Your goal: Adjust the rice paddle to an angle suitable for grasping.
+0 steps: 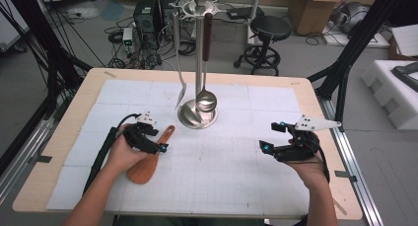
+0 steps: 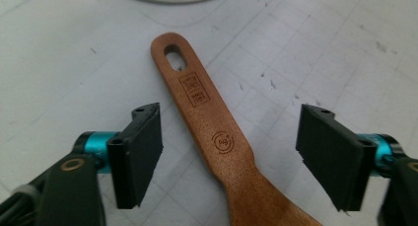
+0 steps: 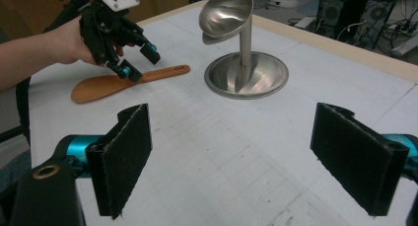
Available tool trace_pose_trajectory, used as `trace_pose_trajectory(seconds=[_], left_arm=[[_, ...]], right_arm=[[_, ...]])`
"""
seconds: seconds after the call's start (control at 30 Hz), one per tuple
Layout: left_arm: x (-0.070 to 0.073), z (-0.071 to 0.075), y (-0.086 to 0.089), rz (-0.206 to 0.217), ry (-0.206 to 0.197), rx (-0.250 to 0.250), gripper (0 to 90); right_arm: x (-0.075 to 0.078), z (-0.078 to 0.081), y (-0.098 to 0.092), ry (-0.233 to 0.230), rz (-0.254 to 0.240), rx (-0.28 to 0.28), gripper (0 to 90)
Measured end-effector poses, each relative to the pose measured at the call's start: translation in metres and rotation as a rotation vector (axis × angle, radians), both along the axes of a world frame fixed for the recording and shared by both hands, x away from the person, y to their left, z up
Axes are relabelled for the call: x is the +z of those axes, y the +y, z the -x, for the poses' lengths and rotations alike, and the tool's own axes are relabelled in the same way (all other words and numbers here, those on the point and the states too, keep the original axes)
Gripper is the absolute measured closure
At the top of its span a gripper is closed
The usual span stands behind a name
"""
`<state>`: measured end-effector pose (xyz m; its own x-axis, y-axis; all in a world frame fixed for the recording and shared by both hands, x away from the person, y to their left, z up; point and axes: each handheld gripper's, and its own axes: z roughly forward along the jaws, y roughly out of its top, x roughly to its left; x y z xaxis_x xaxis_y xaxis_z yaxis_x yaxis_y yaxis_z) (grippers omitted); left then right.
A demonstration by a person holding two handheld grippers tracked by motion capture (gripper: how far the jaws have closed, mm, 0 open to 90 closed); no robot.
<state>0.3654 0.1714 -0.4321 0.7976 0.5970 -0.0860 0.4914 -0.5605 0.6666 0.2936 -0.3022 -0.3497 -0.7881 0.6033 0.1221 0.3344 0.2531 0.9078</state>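
A wooden spoon (image 1: 146, 166) lies flat on the white gridded mat, handle toward the metal stand. My left gripper (image 1: 158, 143) hovers low over its handle, jaws pointing down. In the left gripper view the handle (image 2: 217, 132) runs between the two pads (image 2: 140, 147) with a gap on each side, so nothing is pressed. My right gripper (image 1: 271, 136) is held at the right of the table, open and empty (image 3: 231, 147). From there I see the left gripper (image 3: 139, 62) over the spoon (image 3: 106, 85).
A steel utensil stand (image 1: 197, 116) rises at the mat's middle back, with a ladle (image 1: 205, 101) and a slotted turner (image 1: 180, 93) hanging from it. The wooden table edge (image 1: 74, 117) frames the mat. Cables, a stool (image 1: 268, 31) and boxes lie beyond.
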Motion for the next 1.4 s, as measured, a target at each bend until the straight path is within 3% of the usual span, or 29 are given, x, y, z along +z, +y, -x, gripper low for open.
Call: trace_pose_trajectory(seconds=[0.1,0.17,0.27,0.4,0.57,0.63,0.73,0.87,1.1,1.2,1.37,1.4], left_arm=[[-0.004,-0.001,-0.002,-0.017,0.016,-0.017,38.2],[-0.005,0.000,-0.003,-0.038,-0.009,-0.022,41.1],[-0.004,0.002,-0.003,-0.052,-0.025,-0.036,55.1],[-0.003,0.005,-0.007,-0.043,-0.014,-0.076,58.2],[-0.002,0.010,-0.014,-0.052,-0.016,-0.112,59.7],[-0.003,0.013,-0.016,-0.038,-0.010,-0.123,60.4],[-0.001,0.018,-0.020,-0.065,-0.008,-0.165,61.3],[-0.001,0.027,-0.026,-0.064,-0.004,-0.210,62.8],[-0.003,0.036,-0.024,-0.017,0.002,-0.203,64.0],[-0.002,0.038,-0.026,-0.034,-0.001,-0.211,64.2],[-0.002,0.036,-0.025,-0.024,0.009,-0.215,63.7],[-0.001,0.037,-0.024,0.001,0.009,-0.197,51.9]], right_arm=[[0.000,0.000,0.000,0.005,0.002,0.000,15.2],[-0.001,0.000,0.000,0.007,0.000,-0.002,15.2],[-0.002,0.000,0.000,0.013,0.003,-0.003,15.1],[-0.003,-0.001,0.001,0.011,0.009,-0.001,15.1],[-0.002,0.000,0.002,0.012,0.007,0.000,15.2],[-0.002,0.000,0.002,0.008,0.006,0.003,15.2],[-0.001,0.000,0.002,0.004,0.007,0.004,15.2],[0.000,0.001,0.002,0.005,0.002,0.005,15.2],[0.001,0.002,0.002,-0.003,0.000,0.009,15.2],[0.002,0.002,0.003,-0.005,0.003,0.013,15.3],[0.003,0.003,0.002,-0.005,0.000,0.012,15.2],[0.003,0.003,0.002,-0.008,0.000,0.015,15.2]])
